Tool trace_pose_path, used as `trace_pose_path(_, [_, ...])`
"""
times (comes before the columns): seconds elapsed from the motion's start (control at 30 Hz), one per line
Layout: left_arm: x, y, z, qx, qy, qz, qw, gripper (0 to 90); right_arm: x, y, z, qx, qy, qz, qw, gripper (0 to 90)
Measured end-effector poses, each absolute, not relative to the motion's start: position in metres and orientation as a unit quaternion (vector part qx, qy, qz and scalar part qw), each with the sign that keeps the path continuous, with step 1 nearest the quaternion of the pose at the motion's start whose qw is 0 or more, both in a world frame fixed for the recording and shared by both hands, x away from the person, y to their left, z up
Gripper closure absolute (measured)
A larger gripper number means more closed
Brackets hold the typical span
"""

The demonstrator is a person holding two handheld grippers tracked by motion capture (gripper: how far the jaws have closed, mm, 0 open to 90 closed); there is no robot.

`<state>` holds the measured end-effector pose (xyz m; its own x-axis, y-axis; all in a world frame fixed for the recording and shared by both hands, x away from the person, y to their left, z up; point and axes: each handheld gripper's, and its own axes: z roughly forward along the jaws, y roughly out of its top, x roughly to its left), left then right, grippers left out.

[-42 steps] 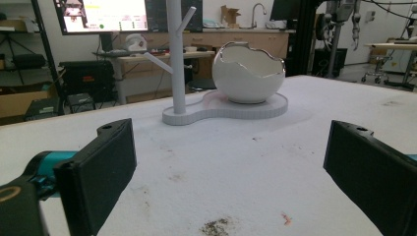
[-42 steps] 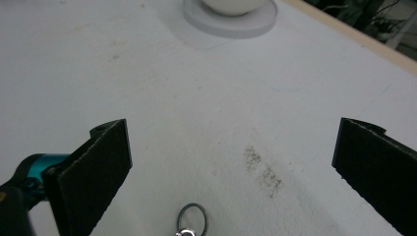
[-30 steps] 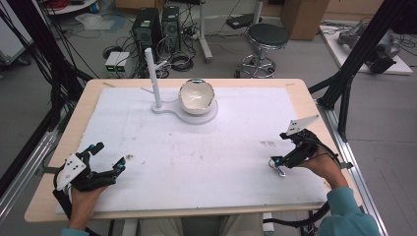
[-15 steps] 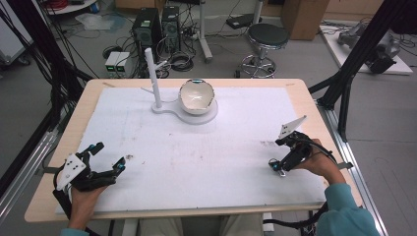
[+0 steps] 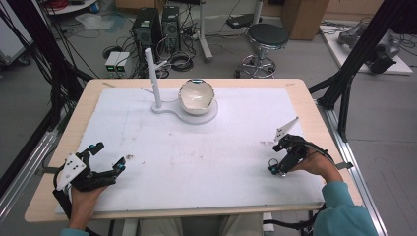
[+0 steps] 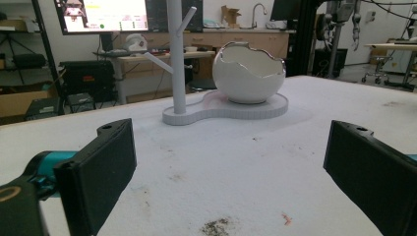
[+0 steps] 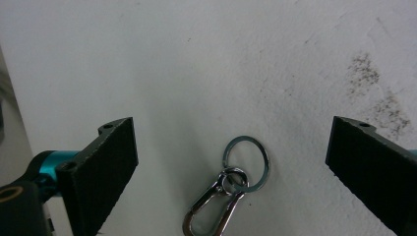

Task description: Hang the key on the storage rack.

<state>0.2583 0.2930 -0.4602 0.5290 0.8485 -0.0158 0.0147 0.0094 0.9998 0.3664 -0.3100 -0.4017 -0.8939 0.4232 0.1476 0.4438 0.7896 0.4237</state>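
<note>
The right tongs (image 5: 276,166) point down at the white surface (image 5: 196,162) near its right edge, jaws spread wide and just closing in a little, with a metal key ring and clip (image 7: 231,189) lying flat between them, untouched by either jaw. At the near left corner the left tongs (image 5: 105,160) rest open and hold nothing. Farther back stands a white stand (image 5: 156,83) with an eggshell-shaped bowl (image 5: 196,97) on its base.
</note>
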Motion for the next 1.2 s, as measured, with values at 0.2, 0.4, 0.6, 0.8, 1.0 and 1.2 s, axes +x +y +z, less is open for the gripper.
trace_pose_path(0.2, [0.2582,0.2929,-0.4602,0.619,0.349,0.338,0.617,6.2,0.3685,-0.3119,-0.4028,-0.268,-0.936,-0.227,0.032,12.3])
trace_pose_path(0.4, [0.2582,0.2929,-0.4602,0.618,0.349,0.339,0.617,6.2,0.3694,-0.3145,-0.4031,-0.264,-0.938,-0.220,0.041,26.3])
trace_pose_path(0.6, [0.2582,0.2929,-0.4602,0.619,0.349,0.339,0.617,6.2,0.3705,-0.3146,-0.4040,-0.260,-0.943,-0.202,0.041,40.3])
trace_pose_path(0.8, [0.2581,0.2929,-0.4602,0.619,0.349,0.338,0.617,6.2,0.3712,-0.3154,-0.4036,-0.253,-0.946,-0.197,0.043,53.0])
trace_pose_path(1.0, [0.2582,0.2928,-0.4602,0.619,0.349,0.339,0.617,6.2,0.3703,-0.3171,-0.4014,-0.250,-0.946,-0.200,0.051,66.5])
trace_pose_path(1.2, [0.2581,0.2927,-0.4602,0.619,0.349,0.338,0.617,6.2,0.3695,-0.3171,-0.4000,-0.247,-0.947,-0.199,0.049,73.9])
